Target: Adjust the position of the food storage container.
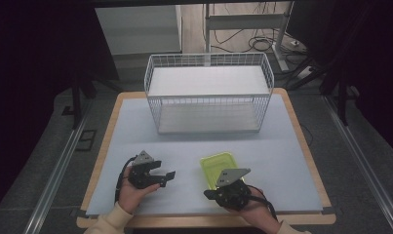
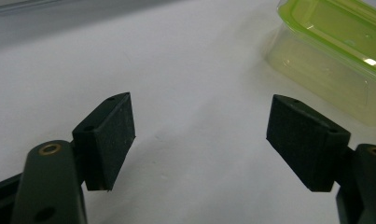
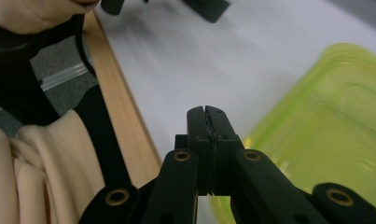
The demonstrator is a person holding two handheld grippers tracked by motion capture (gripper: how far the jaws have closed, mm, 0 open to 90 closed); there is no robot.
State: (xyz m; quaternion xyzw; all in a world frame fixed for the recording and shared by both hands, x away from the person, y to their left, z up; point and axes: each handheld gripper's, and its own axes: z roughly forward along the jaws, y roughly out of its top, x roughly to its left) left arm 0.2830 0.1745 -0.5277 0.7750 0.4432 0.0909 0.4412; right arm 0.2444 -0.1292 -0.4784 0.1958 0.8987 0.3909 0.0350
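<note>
Lower middle of the high view, the green lidded container (image 1: 216,167) sits on the pale table mat (image 1: 282,161), well short of the wire basket (image 1: 208,92) at the top centre. The right gripper (image 1: 214,193) is just below the container with its jaws pressed together on nothing, and the left gripper (image 1: 170,174), further left, has its jaws spread apart and empty, pointing across at the box. My worry is that closed right gripper: if it noses in like that it'll probably just shove the slick plastic box sideways, and the left one could pinch only the lid edge and pop it off.
</note>
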